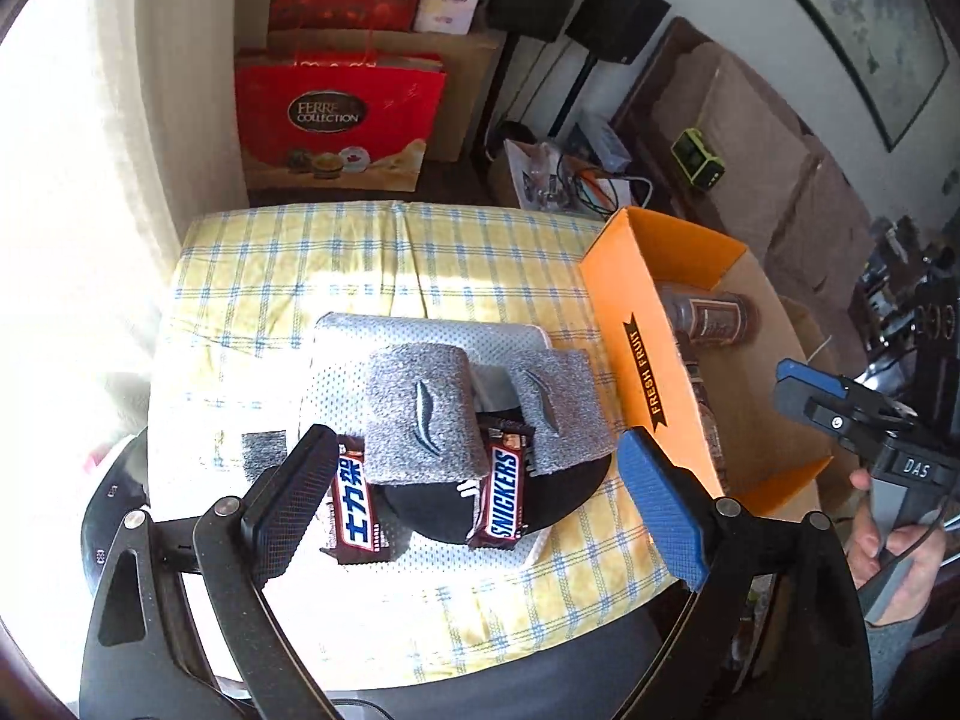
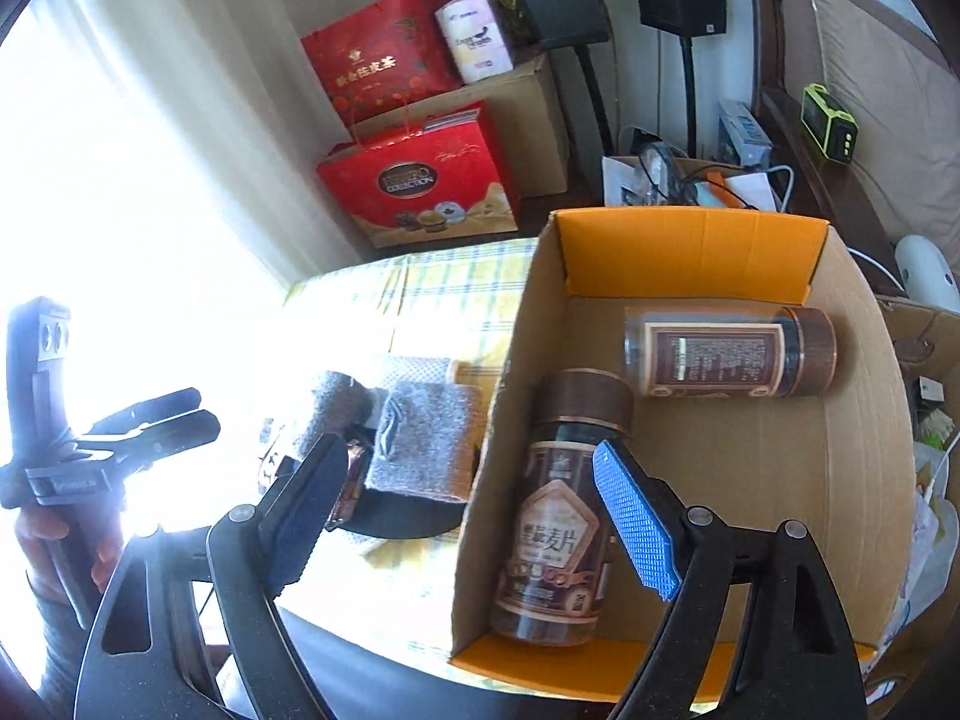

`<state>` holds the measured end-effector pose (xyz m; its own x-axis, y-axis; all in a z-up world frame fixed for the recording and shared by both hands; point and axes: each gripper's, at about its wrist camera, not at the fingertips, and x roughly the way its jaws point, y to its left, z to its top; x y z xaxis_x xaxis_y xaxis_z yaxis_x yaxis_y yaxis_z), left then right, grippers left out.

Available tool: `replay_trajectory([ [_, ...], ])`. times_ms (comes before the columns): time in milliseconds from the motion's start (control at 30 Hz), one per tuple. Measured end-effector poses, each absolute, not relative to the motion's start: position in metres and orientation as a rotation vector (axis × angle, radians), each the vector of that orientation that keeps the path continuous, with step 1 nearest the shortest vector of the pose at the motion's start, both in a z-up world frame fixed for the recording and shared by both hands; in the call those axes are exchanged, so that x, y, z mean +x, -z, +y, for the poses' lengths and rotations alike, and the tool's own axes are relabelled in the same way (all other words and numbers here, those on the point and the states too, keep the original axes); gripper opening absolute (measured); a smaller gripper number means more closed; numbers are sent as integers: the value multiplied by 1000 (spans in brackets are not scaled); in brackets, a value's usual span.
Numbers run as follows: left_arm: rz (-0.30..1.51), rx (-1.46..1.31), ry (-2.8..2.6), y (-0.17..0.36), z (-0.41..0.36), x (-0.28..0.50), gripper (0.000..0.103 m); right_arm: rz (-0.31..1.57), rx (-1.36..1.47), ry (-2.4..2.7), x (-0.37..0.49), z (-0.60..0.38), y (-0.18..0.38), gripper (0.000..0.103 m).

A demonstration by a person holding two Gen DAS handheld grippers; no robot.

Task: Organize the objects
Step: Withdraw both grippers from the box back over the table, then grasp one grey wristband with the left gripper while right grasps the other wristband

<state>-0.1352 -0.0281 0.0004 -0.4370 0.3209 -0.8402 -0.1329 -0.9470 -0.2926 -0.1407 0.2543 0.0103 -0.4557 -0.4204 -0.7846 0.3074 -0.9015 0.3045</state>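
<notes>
my left tool (image 1: 474, 495) hangs over the worktop (image 1: 252, 276) with its jaws spread wide and nothing gripped; its black and blue pads stand either side of the pile below without touching it. the pile sits on a pale mesh pad (image 1: 360, 354): two grey wristbands (image 1: 420, 420) lie side by side over a black cap (image 1: 564, 492), with a snickers bar (image 1: 501, 495) between them and a second bar with chinese lettering (image 1: 357, 507) to the left, just beside my left pad.

my right tool (image 2: 474, 516) is also wide open and empty, poised above the near left wall of the orange cardboard box (image 2: 690, 228), which stands at the right end of the worktop. inside the box lie two brown jars: one (image 2: 555, 540) along the left wall, lid pointing far, partly behind my blue pad; the other (image 2: 726, 354) across the far end, lid to the right.

each hand shows in the other view, my right hand (image 1: 876, 546) at the near right of the box, my left hand (image 2: 60, 546) at the left edge
</notes>
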Motion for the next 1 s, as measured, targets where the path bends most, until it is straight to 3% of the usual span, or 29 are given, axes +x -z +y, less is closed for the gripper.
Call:
replay_trajectory([
  [333, -306, -1604, -2469, 44, -53, -141, 93, -104, 1328, 2318, -143, 197, 2, 85],
  [567, -318, -1644, -2420, 68, -37, -164, 86, -108, 1382, 2319, -160, 175, 17, 66],
  [700, -300, -1667, -2389, 78, -24, -176, 80, -78, 1404, 2343, -165, 169, 25, 66],
  [833, -234, -1685, -2376, 84, -15, -184, 59, -67, 1423, 2348, -168, 168, 31, 66],
  [933, -190, -1692, -2392, 87, -11, -188, 49, -50, 1430, 2352, -168, 167, 34, 66],
  [967, -202, -1689, -2389, 87, -12, -188, 38, -46, 1432, 2353, -169, 167, 35, 66],
  [1000, -224, -1688, -2386, 87, -14, -188, 34, -43, 1434, 2352, -169, 167, 36, 66],
])
